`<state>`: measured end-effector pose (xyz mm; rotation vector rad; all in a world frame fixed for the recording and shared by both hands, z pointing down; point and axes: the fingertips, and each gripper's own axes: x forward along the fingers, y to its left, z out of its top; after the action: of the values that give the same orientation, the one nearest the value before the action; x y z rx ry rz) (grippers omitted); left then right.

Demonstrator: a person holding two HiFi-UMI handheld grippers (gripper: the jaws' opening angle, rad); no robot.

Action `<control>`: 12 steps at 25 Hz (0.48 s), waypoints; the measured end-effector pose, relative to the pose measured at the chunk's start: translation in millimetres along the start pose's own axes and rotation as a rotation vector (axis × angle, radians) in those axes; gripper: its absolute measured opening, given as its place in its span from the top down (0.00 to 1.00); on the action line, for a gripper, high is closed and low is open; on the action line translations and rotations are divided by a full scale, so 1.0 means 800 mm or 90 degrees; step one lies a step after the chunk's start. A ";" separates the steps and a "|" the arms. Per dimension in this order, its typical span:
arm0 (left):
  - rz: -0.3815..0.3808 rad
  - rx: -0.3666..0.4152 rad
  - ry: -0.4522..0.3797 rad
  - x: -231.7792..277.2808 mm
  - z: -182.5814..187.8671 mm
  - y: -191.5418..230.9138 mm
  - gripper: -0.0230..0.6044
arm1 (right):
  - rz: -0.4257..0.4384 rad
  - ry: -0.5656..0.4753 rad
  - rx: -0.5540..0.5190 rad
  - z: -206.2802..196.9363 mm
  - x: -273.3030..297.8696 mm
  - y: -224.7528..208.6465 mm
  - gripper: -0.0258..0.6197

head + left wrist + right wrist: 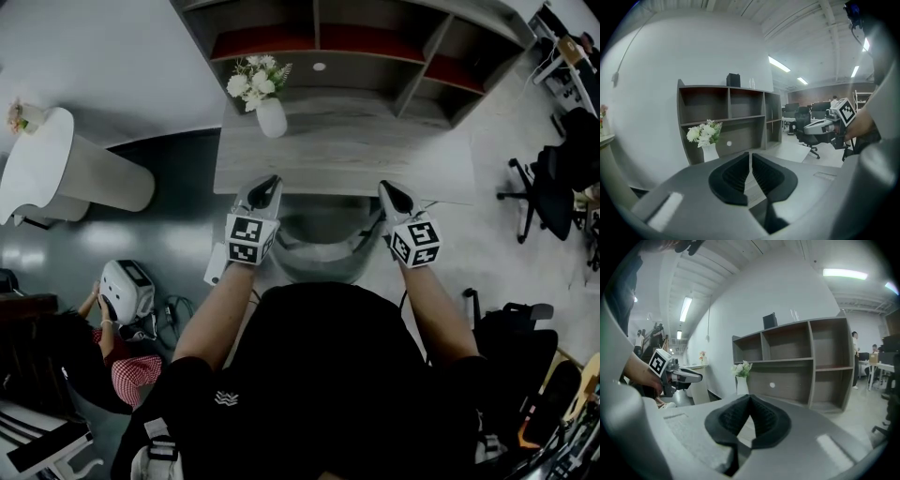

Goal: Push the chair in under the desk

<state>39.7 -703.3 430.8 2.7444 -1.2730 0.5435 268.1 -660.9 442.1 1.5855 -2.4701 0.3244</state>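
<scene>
Chair btwn L claw & R claw, backrest at near edge of surface, partly under it. Both claws closed, empty, tips over that edge. Flower vase at surface's far-left corner; shelf unit behind.

The grey chair, curved-backed, stood at the centre of the frame, its front tucked under the near edge of the pale wood-grain tabletop in the upper middle.
</scene>
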 end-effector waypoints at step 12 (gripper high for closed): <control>-0.011 0.002 -0.012 0.005 0.013 0.003 0.92 | -0.010 -0.001 0.003 0.002 -0.001 -0.011 0.96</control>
<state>43.4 -710.1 422.3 2.7669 -1.2512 0.5198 276.3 -664.5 440.9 1.6061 -2.4587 0.3275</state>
